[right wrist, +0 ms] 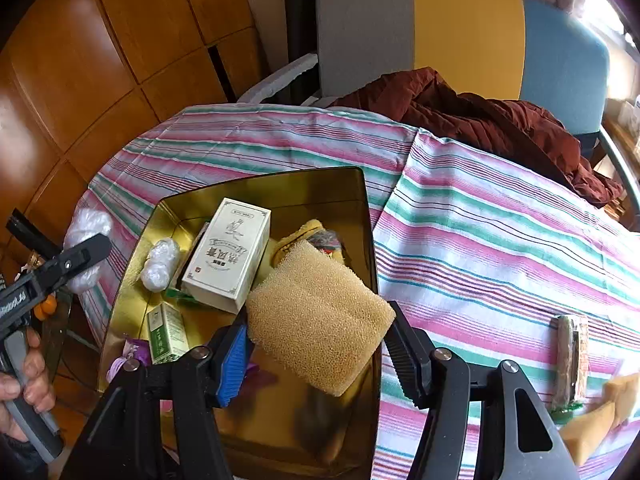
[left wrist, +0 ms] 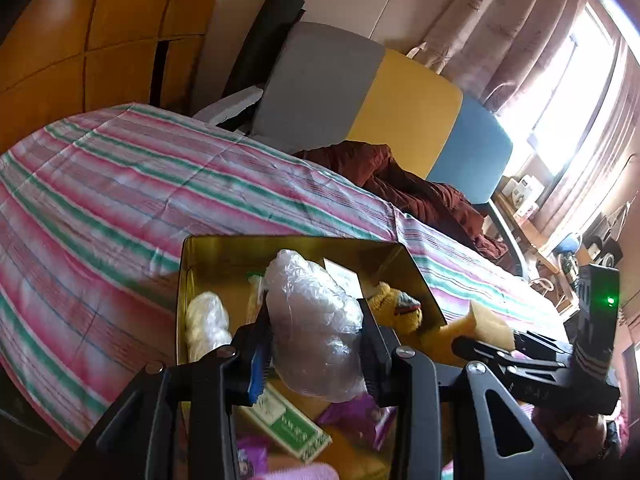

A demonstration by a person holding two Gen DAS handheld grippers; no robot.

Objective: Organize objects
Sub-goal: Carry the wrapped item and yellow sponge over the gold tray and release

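Left tongs (left wrist: 316,344) clamp a clear plastic bag (left wrist: 316,320), held above the near end of a gold tin (left wrist: 192,272). Right tongs (right wrist: 320,344) grip a tan sponge (right wrist: 316,316) between blue pad and black pad, also over the tin, near its right wall. Tin sits on a striped cloth (right wrist: 500,240) covering the tabletop. Inside tin, seen from the right wrist: white box (right wrist: 230,254) lying tilted in the middle, small plastic wad (right wrist: 160,264) to its left, green-white box (right wrist: 166,332) nearer the camera, purple wrapper (right wrist: 128,356) at the near-left corner, yellow knitted thing (right wrist: 304,236) behind the sponge, mostly hidden. On the cloth at right: a wrapped bar (right wrist: 572,360) and tan foam pieces (right wrist: 600,428), well apart from the tin. A hand (right wrist: 24,384) holds the left tongs' handle at the left edge. Dark red jacket (right wrist: 480,124) lies on the chair (right wrist: 460,32) behind the tabletop.
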